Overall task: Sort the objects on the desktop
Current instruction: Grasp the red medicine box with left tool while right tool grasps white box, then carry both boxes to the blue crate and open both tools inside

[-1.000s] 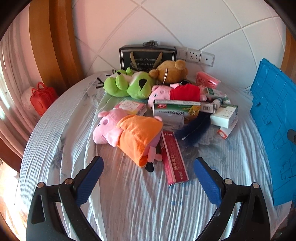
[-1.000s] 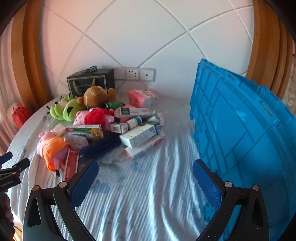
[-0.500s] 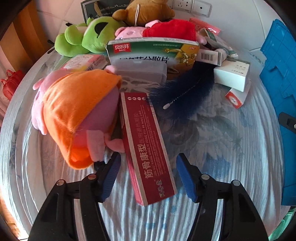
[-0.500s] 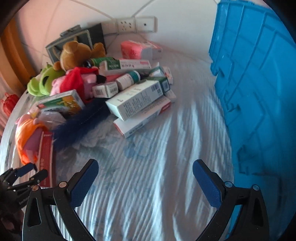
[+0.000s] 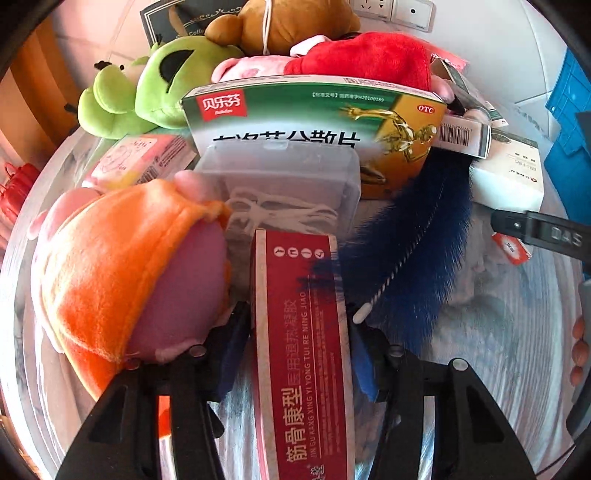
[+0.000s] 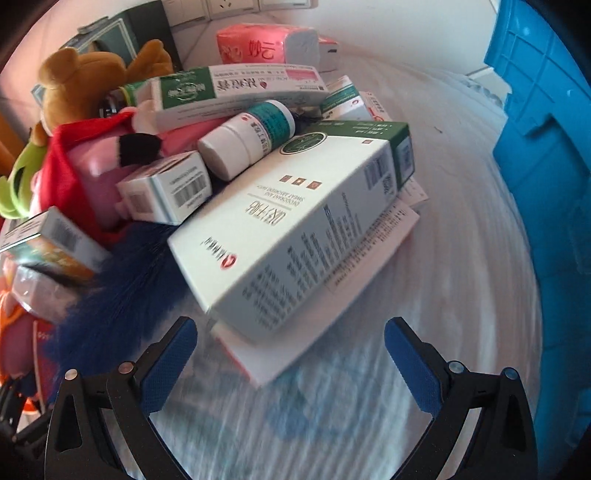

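A long red box (image 5: 303,350) lies on the striped cloth between the jaws of my left gripper (image 5: 295,310). The jaws are closing, and the blue pads (image 5: 231,354) sit against the box's long sides. An orange-dressed pink pig plush (image 5: 122,266) presses on the left finger. My right gripper (image 6: 290,325) stands open just short of a large white box (image 6: 295,229), with nothing between its pads. That box rests tilted on a flat white and red box (image 6: 332,306). A white bottle (image 6: 251,140) and a small barcoded box (image 6: 166,188) lie behind it.
A blue feathery brush (image 5: 417,236), a clear plastic case (image 5: 284,177) and a green medicine box (image 5: 314,122) crowd the red box. Frog (image 5: 147,92), bear (image 5: 288,26) and red-dressed pig (image 5: 362,59) plush toys lie behind. A blue crate (image 6: 546,184) stands at the right.
Both grippers have dropped toward the pile. The left jaws went from wide open to narrowed around the red box. The right gripper came close to the white box, still open.
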Demonstrator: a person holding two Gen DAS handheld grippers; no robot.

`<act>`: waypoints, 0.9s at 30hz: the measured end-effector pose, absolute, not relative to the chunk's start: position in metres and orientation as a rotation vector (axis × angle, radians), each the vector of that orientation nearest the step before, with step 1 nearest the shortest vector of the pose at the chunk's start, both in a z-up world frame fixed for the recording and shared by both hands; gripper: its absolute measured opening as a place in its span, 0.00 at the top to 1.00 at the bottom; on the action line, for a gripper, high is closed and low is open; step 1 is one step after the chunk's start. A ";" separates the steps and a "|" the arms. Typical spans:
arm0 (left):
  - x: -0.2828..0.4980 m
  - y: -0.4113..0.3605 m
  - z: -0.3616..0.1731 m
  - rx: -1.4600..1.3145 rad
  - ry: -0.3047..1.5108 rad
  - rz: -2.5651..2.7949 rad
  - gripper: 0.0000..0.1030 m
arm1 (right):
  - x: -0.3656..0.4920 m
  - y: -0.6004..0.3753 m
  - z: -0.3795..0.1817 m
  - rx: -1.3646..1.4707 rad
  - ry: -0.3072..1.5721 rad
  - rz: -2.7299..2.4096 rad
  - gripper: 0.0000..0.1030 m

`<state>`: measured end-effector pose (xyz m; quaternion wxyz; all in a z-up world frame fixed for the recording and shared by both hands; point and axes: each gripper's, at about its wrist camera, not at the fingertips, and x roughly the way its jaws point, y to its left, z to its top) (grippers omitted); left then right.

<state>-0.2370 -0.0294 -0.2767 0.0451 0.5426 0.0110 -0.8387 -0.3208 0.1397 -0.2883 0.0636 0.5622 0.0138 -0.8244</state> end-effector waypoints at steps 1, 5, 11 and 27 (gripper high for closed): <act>-0.235 -0.029 -0.276 1.658 0.034 -2.567 0.51 | -0.324 0.141 -0.291 1.710 0.045 -2.488 0.09; -0.221 -0.029 -0.275 1.694 0.075 -2.568 0.51 | -0.315 0.149 -0.288 1.703 0.091 -2.490 0.40; -0.178 -0.023 -0.275 1.778 0.107 -2.574 0.51 | -0.259 0.177 -0.282 1.760 0.161 -2.351 0.54; -0.104 0.005 -0.277 1.804 0.028 -2.569 0.57 | -0.164 0.210 -0.267 1.759 0.199 -2.287 0.26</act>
